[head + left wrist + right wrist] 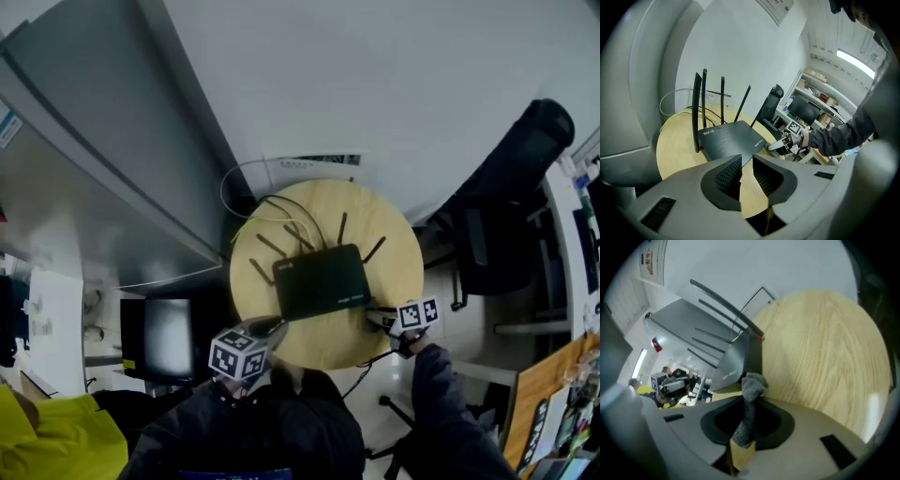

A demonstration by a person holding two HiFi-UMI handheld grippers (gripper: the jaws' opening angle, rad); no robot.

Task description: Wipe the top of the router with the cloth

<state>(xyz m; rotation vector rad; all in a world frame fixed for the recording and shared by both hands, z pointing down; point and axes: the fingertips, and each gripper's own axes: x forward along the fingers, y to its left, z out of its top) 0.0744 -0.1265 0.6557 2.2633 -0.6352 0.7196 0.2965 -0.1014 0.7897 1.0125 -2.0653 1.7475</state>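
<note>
My right tongs pinch the cloth beside the router; my left tongs, nearly closed, hold nothing.

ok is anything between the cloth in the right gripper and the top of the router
Nothing visible. The right gripper, shut on the grey cloth, sits at the near right corner of the router, whose flat top is bare. The antennas rise around the far side, clear of that corner.
</note>
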